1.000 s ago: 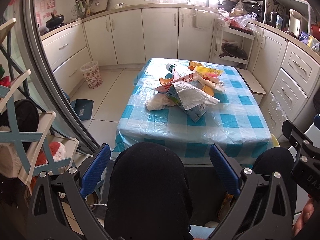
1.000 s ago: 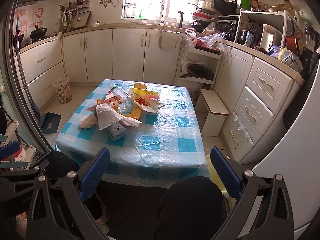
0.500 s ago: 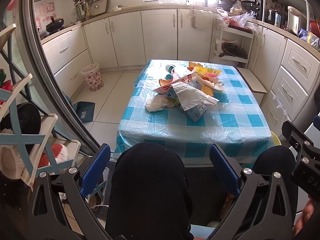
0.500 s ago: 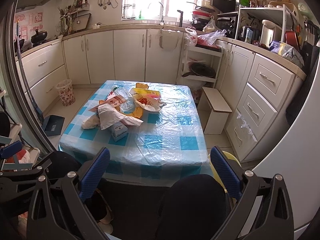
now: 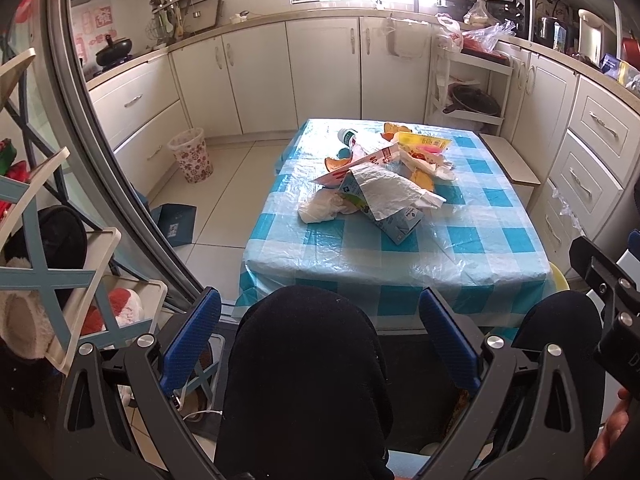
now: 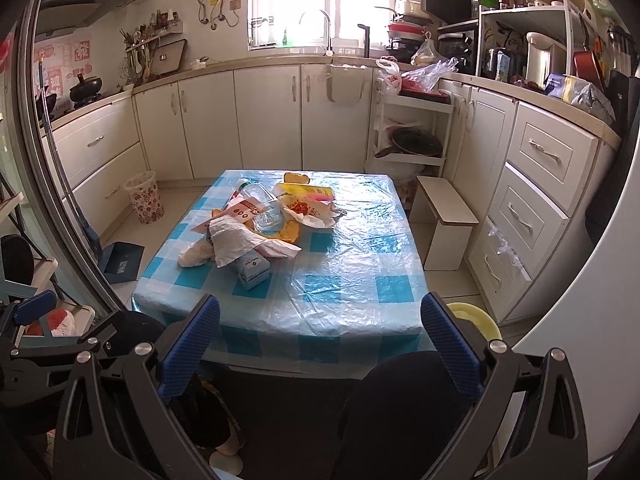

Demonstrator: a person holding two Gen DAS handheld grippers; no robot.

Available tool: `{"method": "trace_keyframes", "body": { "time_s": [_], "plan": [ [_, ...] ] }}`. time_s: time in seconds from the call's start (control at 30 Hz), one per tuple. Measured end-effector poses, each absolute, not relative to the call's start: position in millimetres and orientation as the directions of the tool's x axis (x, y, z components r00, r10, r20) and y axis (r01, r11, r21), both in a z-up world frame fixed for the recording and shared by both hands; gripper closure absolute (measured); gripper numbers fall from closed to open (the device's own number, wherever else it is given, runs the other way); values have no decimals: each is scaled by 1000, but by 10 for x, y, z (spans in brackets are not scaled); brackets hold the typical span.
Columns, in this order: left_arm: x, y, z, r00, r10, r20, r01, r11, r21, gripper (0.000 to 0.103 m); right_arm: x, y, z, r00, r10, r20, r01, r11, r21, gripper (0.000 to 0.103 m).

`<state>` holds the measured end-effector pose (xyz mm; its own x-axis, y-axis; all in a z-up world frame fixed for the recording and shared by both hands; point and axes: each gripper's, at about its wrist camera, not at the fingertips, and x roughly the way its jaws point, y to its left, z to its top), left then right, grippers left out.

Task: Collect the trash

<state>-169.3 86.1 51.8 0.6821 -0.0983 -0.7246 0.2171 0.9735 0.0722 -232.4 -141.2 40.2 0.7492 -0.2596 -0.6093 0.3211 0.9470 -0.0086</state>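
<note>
Both the left gripper and right gripper hang with jaws spread wide and empty, short of the table, whose far half bears the trash pile.

Trash pile lies on table, toward its far left part. Carton at pile's near edge; bottle at far side. Wastebasket on floor left of table; stool right of it.
</note>
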Motion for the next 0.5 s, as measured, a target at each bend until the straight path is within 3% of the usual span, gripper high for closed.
{"method": "trace_keyframes", "body": {
  "time_s": [0.5],
  "plan": [
    [-1572, 892, 353, 654, -84, -752, 203, 977, 67, 8, -2236, -1381, 294, 752, -213, -624, 289, 957, 21, 6]
  ]
}}
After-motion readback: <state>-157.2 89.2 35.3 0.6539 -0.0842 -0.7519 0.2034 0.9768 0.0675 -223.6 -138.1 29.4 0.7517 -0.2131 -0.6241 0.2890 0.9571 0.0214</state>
